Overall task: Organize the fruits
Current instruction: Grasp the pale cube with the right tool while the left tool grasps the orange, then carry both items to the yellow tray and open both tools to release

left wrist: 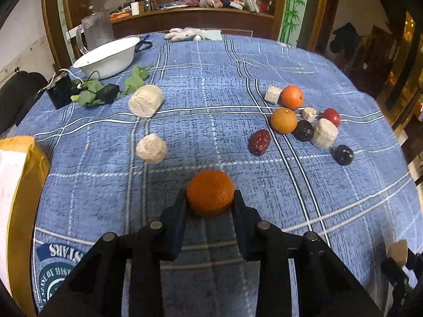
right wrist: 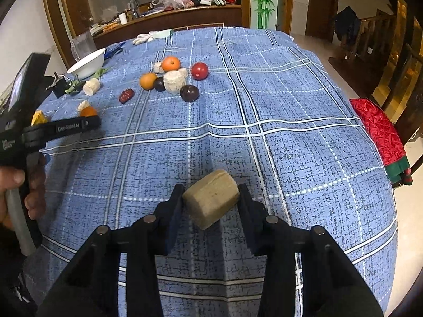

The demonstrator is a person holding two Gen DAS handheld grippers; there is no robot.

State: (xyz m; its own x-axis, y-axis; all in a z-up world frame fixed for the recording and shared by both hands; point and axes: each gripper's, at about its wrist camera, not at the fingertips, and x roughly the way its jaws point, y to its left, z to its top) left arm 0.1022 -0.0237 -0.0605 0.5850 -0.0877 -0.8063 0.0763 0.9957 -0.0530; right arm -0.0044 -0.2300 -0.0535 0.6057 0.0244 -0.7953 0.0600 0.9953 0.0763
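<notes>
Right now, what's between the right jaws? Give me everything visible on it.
A tan cylindrical chunk, short and stubby, with a matte, fibrous-looking surface; what material it is cannot be told. It is tilted, one flat cut face turned down toward the camera. The right gripper has its jaws closed on its two sides. It sits over the blue plaid tablecloth; whether it touches the cloth cannot be told. It is apart from the fruit cluster farther back.

Both grippers, left gripper (left wrist: 210, 198) and right gripper (right wrist: 211, 198), are built of matte black linkages pinned with round grey rivets; white lettering, possibly "GenRobot.AI", is printed on one finger (right wrist: 68, 127).
</notes>
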